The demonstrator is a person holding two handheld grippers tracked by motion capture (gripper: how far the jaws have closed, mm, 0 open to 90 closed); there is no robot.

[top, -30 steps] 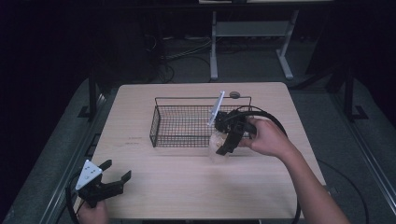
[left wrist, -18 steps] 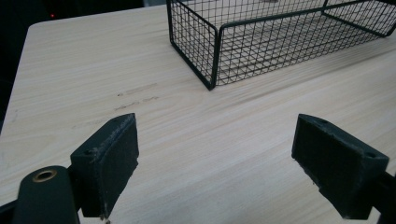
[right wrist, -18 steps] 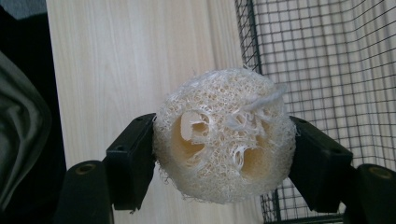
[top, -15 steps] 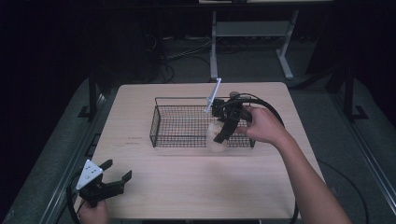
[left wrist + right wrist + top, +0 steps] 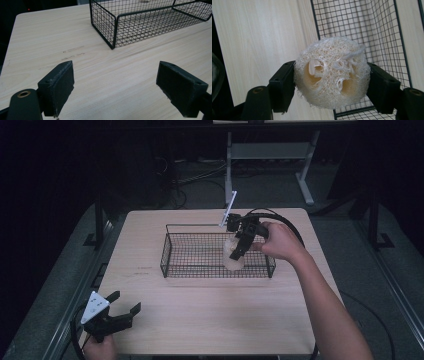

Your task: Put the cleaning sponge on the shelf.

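Bare table (image 5: pixel 215 320) is lying open in front of the left claw (image 5: pixel 122 307) — free passage up to the wire basket (image 5: pixel 200 255), whose mesh walls are blocking level approach; its open top is admitting entry from above — the loofah (image 5: pixel 234 257) is hanging there.

Fibrous loofah (image 5: pixel 332 82) (rough), black wire basket (image 5: pixel 195 255)

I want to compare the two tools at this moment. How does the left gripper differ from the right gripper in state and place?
The left gripper stands open with nothing between its pads; the right gripper is shut on a loofah. The left gripper sits low at the near left corner of the table, away from the basket; the right gripper hangs over the basket's right part. Both have two black jaws, and a hand holds each.
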